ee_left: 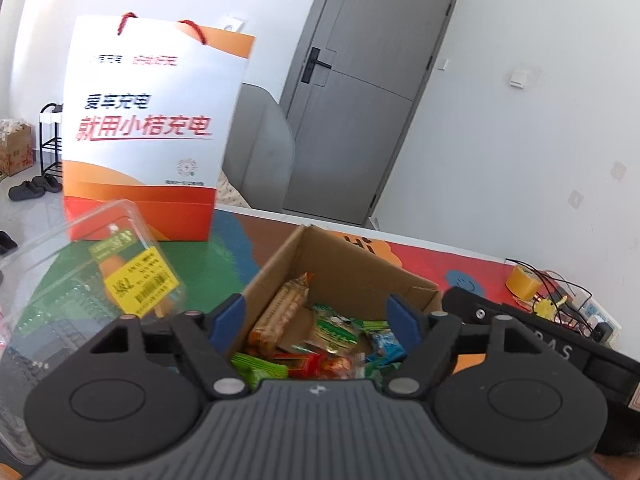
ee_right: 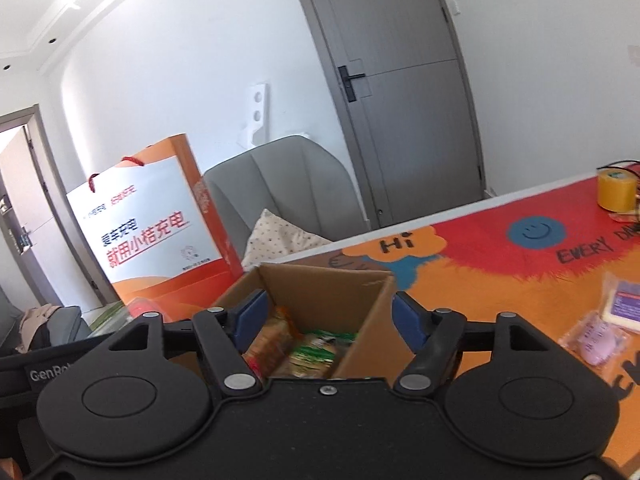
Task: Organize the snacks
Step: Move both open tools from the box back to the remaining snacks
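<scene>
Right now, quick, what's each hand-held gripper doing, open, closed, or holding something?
Left hand-held gripper: open, empty, over the cardboard box.
Right hand-held gripper: open, empty, over the same box.

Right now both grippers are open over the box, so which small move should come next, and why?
Probably swing the right hand-held gripper rightward toward the pink snack packet on the table. It looks like it lies loose outside the cardboard box, which already holds several snacks. Both the right and left hand-held gripper are open and empty.
</scene>
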The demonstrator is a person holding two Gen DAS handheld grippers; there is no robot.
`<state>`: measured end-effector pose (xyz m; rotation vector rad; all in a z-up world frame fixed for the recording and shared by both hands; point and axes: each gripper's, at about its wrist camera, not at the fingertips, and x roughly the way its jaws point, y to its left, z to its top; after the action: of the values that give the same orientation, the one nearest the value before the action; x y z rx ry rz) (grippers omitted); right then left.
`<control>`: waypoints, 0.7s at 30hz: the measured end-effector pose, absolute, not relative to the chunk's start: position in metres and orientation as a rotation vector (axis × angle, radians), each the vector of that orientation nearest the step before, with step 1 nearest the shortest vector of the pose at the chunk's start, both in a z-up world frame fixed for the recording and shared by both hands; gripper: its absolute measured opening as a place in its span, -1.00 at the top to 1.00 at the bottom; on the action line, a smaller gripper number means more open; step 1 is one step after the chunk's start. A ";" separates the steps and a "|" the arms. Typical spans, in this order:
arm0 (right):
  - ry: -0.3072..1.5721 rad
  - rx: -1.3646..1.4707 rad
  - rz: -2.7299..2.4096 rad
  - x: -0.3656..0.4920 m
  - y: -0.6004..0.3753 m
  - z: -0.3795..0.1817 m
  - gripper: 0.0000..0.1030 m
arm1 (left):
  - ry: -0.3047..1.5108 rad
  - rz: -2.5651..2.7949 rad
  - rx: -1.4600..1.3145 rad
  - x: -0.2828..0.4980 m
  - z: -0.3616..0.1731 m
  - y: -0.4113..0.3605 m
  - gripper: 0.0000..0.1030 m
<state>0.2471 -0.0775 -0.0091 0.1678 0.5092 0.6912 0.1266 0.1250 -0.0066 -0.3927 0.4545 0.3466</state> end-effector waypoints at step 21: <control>0.538 0.208 0.518 0.260 -0.183 -0.026 -0.67 | 0.485 0.227 -0.359 0.163 -0.008 0.051 -0.66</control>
<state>0.2596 -0.1832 -0.0257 0.2078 0.5376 0.5176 0.1635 0.0514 -0.0082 -0.3591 0.4846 0.2272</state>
